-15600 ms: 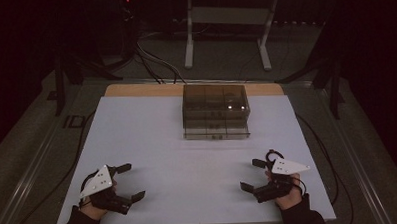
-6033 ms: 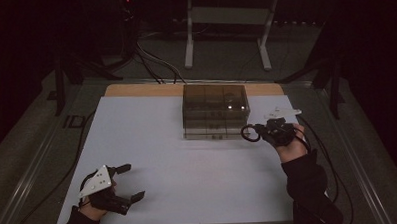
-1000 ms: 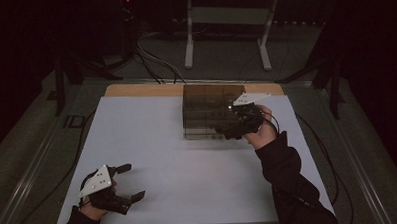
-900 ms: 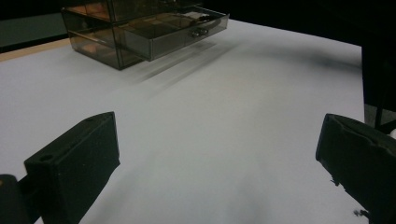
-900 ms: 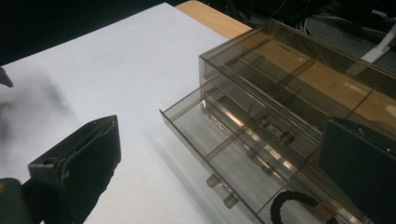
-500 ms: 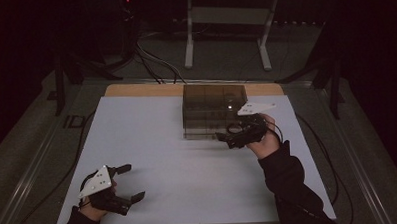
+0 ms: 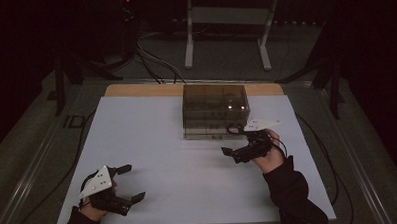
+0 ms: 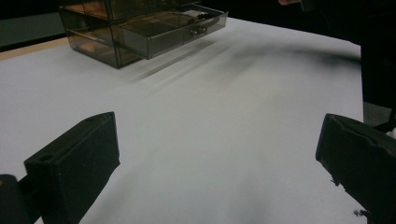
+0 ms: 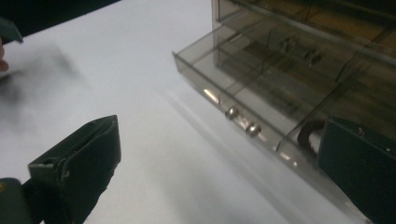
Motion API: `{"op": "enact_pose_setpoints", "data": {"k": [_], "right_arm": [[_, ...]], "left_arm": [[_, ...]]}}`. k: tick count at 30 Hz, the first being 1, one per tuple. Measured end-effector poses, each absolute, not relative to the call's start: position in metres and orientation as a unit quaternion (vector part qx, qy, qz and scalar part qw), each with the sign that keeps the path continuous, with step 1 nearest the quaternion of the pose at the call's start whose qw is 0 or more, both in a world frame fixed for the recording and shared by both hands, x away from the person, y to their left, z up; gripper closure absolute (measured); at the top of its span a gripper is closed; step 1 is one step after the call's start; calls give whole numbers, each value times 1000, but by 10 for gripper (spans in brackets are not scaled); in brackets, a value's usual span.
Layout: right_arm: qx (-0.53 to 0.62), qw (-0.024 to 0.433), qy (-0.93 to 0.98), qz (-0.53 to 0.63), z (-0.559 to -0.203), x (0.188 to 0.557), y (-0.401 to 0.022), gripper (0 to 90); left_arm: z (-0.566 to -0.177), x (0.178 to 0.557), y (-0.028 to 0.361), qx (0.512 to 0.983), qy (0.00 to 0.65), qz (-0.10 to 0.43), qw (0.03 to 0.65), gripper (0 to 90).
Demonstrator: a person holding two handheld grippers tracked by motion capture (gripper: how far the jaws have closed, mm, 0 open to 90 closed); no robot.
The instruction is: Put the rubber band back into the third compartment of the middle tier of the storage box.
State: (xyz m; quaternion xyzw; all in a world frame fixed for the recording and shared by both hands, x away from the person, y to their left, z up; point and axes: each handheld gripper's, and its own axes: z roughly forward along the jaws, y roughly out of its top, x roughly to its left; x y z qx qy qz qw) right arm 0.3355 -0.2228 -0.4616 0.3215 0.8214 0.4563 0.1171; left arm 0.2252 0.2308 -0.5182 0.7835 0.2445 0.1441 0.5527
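A smoky clear drawer unit (image 7: 215,109) stands at the back middle of the white table (image 7: 178,167). One of its drawers (image 9: 252,88) is pulled out toward me, with two small metal knobs (image 9: 240,120) on its front; the same drawer (image 8: 173,28) juts out in the left gripper view. My right gripper (image 7: 230,140) hovers open just in front of that drawer, holding nothing. A small round dark item (image 9: 308,133) lies inside the drawer, partly behind the right jaw. My left gripper (image 7: 133,183) rests open near the front left edge, far from the unit (image 8: 116,28).
A wooden strip (image 7: 135,90) runs along the table's far edge behind the unit. Beyond it stand a white metal frame (image 7: 226,21) and dark cables (image 7: 149,53) on the floor. The person's right sleeve (image 7: 294,193) crosses the front right of the table.
My right gripper has drawn back from the front of the drawer unit toward the near side. The drawer now stands out from the unit. My left gripper has stayed put.
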Motion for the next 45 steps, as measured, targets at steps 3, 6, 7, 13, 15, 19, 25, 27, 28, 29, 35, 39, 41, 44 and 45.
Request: {"op": "enact_pose_setpoints", "data": {"k": [3, 6, 7, 13, 15, 19, 25, 27, 28, 29, 35, 39, 41, 44, 45], "right_arm": [[327, 113, 815, 465, -467, 330, -229, 0], [328, 113, 813, 467, -473, 324, -233, 0], [328, 114, 814, 465, -475, 322, -235, 0], [328, 123, 815, 460, -486, 311, -246, 0], [330, 122, 816, 458, -490, 309, -250, 0], [334, 130, 815, 455, -498, 303, -259, 0], [342, 136, 811, 454, -507, 296, -273, 0], [345, 136, 808, 457, -509, 293, -278, 0], [346, 140, 807, 458, -510, 292, -280, 0], [349, 144, 806, 456, -511, 290, -283, 0], [371, 137, 796, 459, -519, 282, -300, 0], [382, 144, 793, 452, -524, 277, -310, 0], [384, 146, 793, 450, -525, 276, -312, 0], [395, 148, 787, 450, -528, 273, -324, 0], [397, 151, 785, 450, -529, 271, -327, 0]], "left_arm": [[-518, 225, 231, 784, 244, 145, 552, 3], [-518, 225, 231, 784, 244, 145, 552, 2], [-518, 225, 231, 784, 244, 145, 552, 2], [-518, 225, 230, 784, 244, 145, 551, 3], [-518, 225, 231, 784, 245, 144, 552, 2], [-518, 225, 231, 785, 245, 145, 551, 2], [-518, 225, 230, 785, 244, 145, 550, 2], [-518, 225, 230, 786, 244, 145, 550, 3], [-518, 225, 230, 786, 244, 145, 550, 2], [-518, 225, 230, 786, 244, 146, 550, 3], [-518, 225, 230, 786, 245, 146, 549, 3], [-518, 225, 230, 785, 245, 146, 550, 2], [-518, 225, 231, 784, 246, 145, 551, 3], [-518, 225, 231, 785, 244, 145, 551, 2], [-518, 225, 230, 785, 245, 145, 550, 2]]}}
